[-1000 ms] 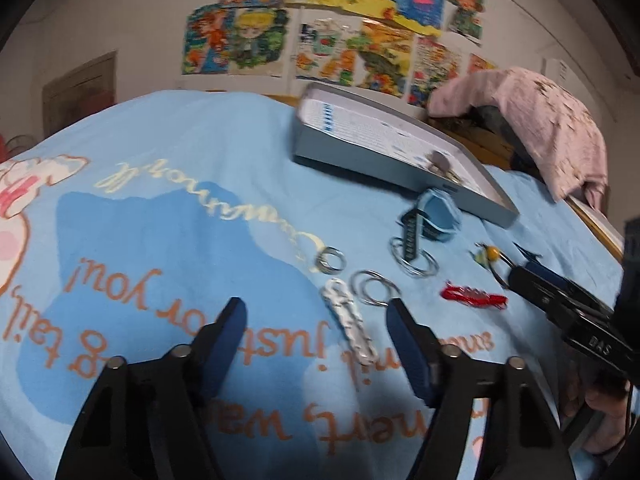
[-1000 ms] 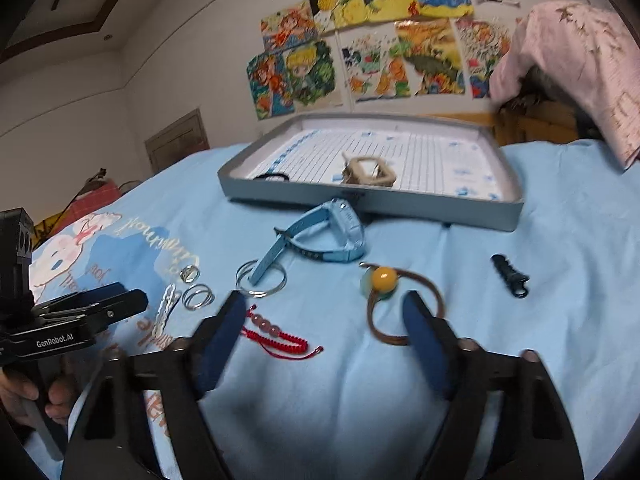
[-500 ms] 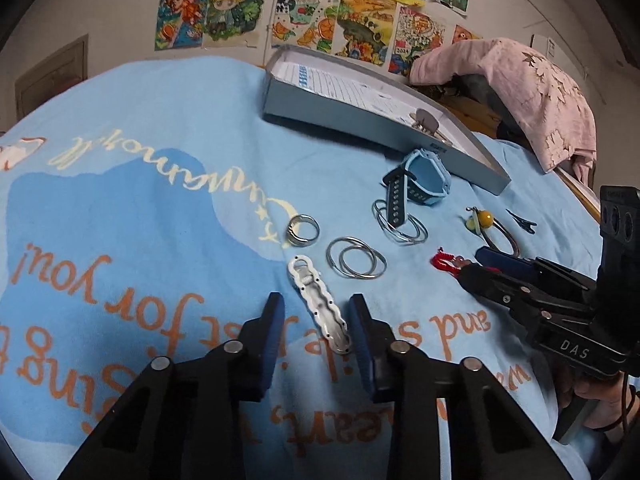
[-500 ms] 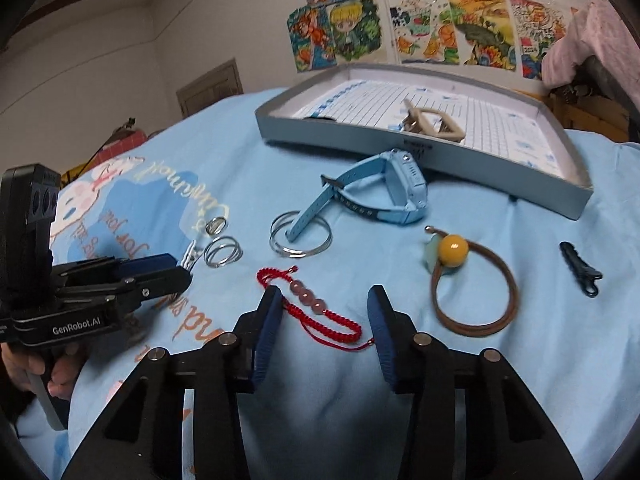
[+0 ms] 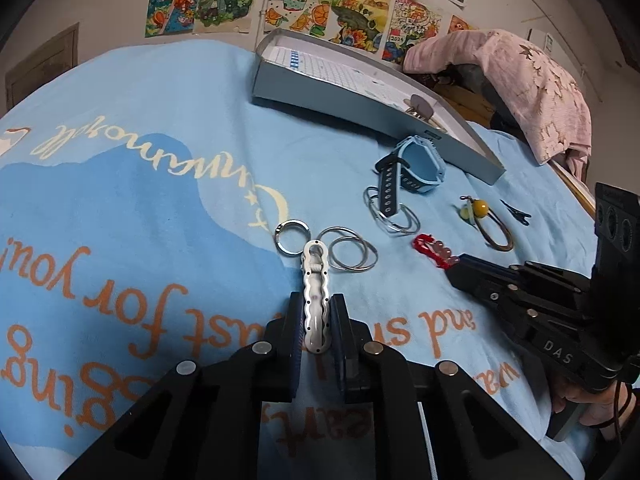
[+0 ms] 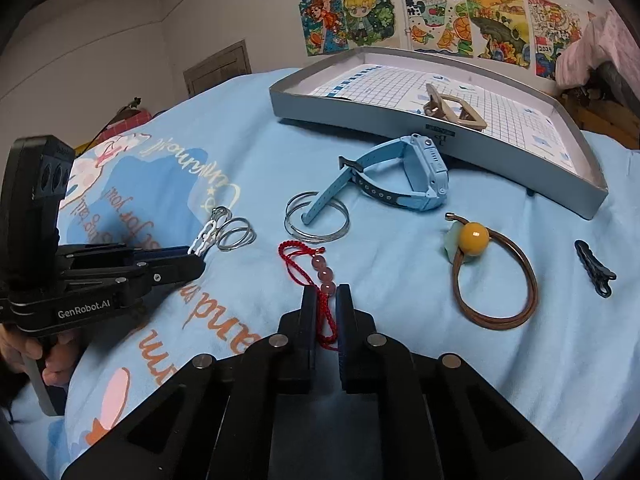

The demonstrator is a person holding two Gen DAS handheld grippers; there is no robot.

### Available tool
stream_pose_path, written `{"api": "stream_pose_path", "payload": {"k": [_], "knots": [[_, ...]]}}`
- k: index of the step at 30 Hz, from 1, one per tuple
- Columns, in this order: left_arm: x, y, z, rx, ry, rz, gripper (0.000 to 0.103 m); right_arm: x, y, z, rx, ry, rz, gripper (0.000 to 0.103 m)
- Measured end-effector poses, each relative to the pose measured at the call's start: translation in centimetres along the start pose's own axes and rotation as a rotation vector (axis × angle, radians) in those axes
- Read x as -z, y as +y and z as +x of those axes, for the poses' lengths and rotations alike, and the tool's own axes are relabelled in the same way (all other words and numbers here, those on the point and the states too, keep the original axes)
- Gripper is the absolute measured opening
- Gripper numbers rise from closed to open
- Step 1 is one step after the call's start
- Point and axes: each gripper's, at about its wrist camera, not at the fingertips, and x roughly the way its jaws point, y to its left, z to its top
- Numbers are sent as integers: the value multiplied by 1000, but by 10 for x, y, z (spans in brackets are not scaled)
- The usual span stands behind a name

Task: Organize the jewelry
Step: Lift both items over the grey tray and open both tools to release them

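Left wrist view: my left gripper pinches the silver clip by its near end; my right gripper is closed on the red bracelet, both low on the blanket, ready to lift toward the tray

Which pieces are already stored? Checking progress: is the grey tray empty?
Not empty: the grey tray holds one beige hair claw; the blue watch lies outside.
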Motion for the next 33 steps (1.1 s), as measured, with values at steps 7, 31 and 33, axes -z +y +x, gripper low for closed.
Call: {"api": "stream_pose_path", "payload": {"k": [7, 31, 33], "knots": [[-8, -14, -17, -6, -53, 49, 12, -2, 2, -19, 11, -85, -3, 6], [-166, -58, 58, 20, -199, 28, 12, -90, -121, -5, 202, -397, 229, 6], [-170, -59, 73, 14, -178, 19, 12, -88, -131, 8, 201, -376, 250, 6]]}}
